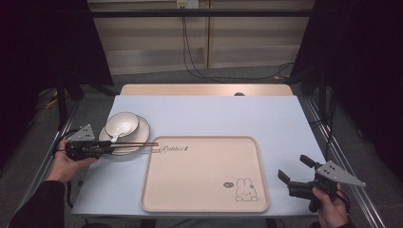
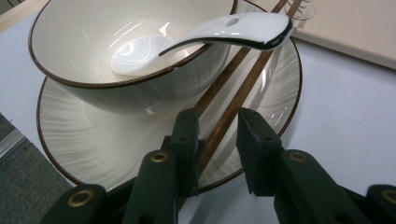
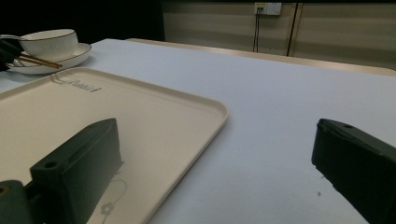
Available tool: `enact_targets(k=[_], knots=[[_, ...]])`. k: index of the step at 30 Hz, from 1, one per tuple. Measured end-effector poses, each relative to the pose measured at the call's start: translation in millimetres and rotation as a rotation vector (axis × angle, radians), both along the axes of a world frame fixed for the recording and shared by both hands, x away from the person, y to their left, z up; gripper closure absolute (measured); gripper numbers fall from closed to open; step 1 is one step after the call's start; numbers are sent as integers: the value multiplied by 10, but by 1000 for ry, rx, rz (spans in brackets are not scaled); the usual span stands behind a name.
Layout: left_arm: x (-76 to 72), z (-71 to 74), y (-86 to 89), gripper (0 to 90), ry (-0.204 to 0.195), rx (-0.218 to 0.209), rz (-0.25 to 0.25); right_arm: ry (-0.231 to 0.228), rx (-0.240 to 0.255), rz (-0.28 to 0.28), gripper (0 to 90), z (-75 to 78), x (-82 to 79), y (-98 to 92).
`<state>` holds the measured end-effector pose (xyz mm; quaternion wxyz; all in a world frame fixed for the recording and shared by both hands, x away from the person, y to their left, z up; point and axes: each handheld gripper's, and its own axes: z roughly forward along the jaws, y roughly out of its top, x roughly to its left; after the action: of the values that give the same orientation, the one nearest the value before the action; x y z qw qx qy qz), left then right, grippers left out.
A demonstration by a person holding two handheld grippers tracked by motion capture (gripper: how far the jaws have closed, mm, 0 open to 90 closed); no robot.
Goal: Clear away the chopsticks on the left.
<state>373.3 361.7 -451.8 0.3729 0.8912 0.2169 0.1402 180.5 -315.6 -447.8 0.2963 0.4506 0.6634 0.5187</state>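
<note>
Table: flat, matte pale-blue top, rectangular, with a wood-toned strip along the far edge.
Tray: smooth beige plastic, rounded corners, raised rim, rabbit print near your right corner; it lies centre-near.
Plate: round glazed ceramic, fine brushed ridges, thin brown rim; it sits left of the tray.
Bowl: glossy cream ceramic, brown-edged, standing on the plate.
Spoon: shiny white ceramic, scoop inside the bowl, handle over its rim.
Chopsticks: two slim brown wooden sticks across the plate, tips reaching the tray corner.
Your left gripper: jaws partly closed around the chopsticks, one jaw touching.
Your right gripper: jaws spread wide, empty, beside the tray's right edge.
</note>
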Motion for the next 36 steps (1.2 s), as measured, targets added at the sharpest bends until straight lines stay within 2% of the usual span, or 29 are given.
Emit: enact_targets(k=[6, 7, 11, 13, 18, 20, 22, 23, 24, 26, 27, 31, 36], knots=[[40, 1, -65, 715, 23, 17, -29, 0, -2, 0, 9, 0, 0, 0], [63, 12, -78, 723, 43, 29, -44, 1, -3, -1, 10, -1, 0, -1], [85, 22, -95, 733, 59, 45, -57, 1, -1, -3, 9, -1, -2, -2], [105, 29, -119, 770, 75, 54, -84, 3, 1, -4, 10, -1, -1, 1], [119, 35, -134, 807, 81, 66, -102, 2, 2, -8, 10, 1, -1, -1], [120, 32, -147, 821, 91, 52, -117, 1, 4, -12, 10, 2, -1, -1], [120, 39, -156, 840, 97, 56, -127, 5, 7, -12, 10, 0, -1, -3], [118, 52, -164, 847, 113, 56, -124, 3, 5, -11, 10, 1, 0, -2], [118, 52, -164, 847, 113, 56, -124, 3, 5, -11, 10, 1, 0, -2], [107, 52, -166, 848, 112, 36, -110, 1, 3, -12, 10, 1, 1, -1], [91, 52, -166, 848, 125, 11, -100, 0, 8, -13, 11, 3, 1, -1], [59, 84, -154, 849, 128, 4, -99, 0, 8, -13, 10, 4, 1, 0], [-12, 140, -140, 849, 137, -32, -83, 0, 9, -13, 10, 5, 1, 3]])
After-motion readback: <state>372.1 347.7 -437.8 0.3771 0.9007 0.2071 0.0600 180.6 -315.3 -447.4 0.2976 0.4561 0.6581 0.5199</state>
